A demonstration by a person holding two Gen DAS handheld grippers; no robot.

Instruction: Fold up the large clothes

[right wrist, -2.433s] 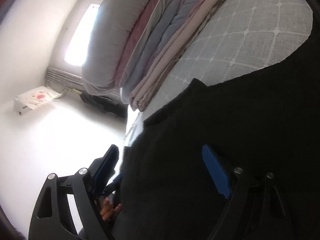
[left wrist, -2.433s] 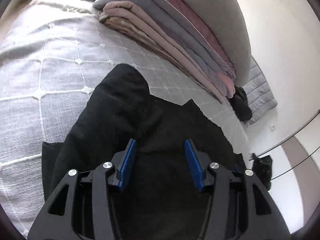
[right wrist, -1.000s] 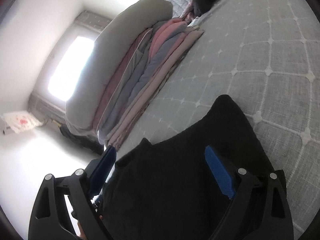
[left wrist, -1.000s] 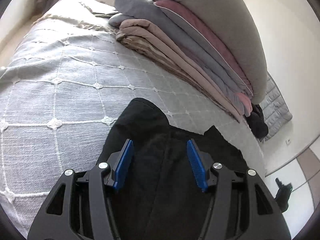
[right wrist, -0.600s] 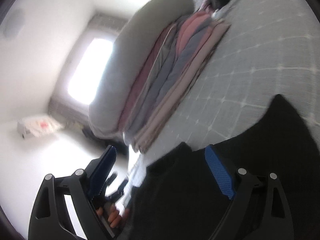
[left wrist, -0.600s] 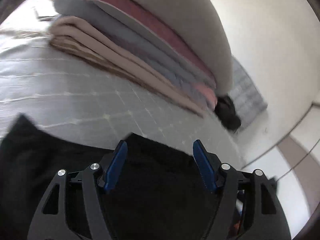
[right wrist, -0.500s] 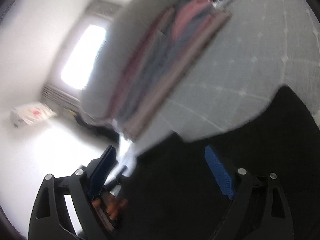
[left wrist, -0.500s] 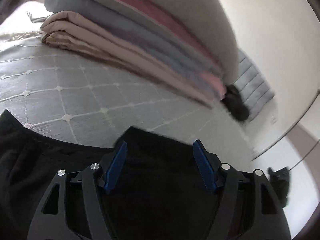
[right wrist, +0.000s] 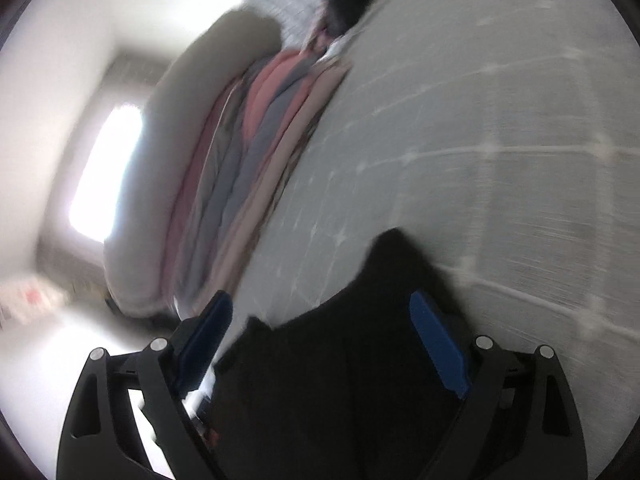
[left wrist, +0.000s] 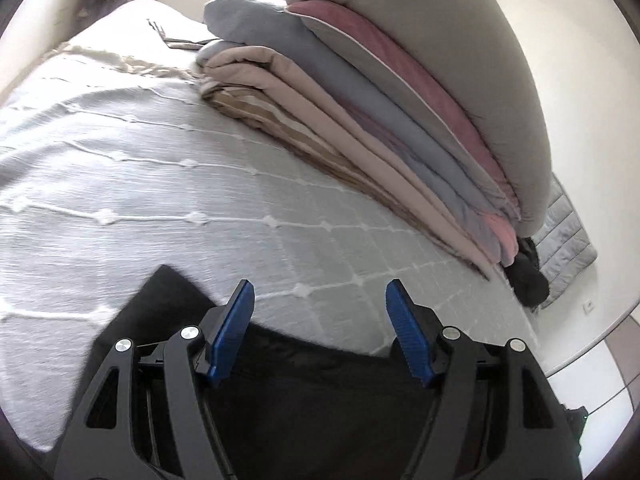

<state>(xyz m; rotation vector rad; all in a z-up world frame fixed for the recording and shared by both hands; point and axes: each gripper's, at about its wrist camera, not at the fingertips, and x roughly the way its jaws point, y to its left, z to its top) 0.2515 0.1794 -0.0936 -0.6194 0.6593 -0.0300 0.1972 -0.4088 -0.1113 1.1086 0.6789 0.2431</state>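
Left gripper: my left gripper (left wrist: 320, 332) hung with its blue pads spread apart and nothing between them, above the far hem of the black garment (left wrist: 320, 392).

Right gripper: my right gripper (right wrist: 332, 344) was likewise spread wide and held nothing; the black cloth lay under it, one pointed corner (right wrist: 394, 240) reaching out onto the bedspread.

Garment: it lay on the bed (left wrist: 120, 168), at the near edge, well apart from the stack of folded quilts (left wrist: 360, 112) along the far side.

Risk, slipping off: part of the cloth seemed to sit close to the bed's edge by the floor (left wrist: 592, 384); I judged a careless tug could drag it over.

Risk, poor grasp: black on black hid the layers, so I might have pinched one ply only, or caught the bedspread with it, and skewed the fold.

Risk, blur: the right view was smeared, so aiming by it would have been unsure.

Writing: no brand, label or lettering could be read anywhere.
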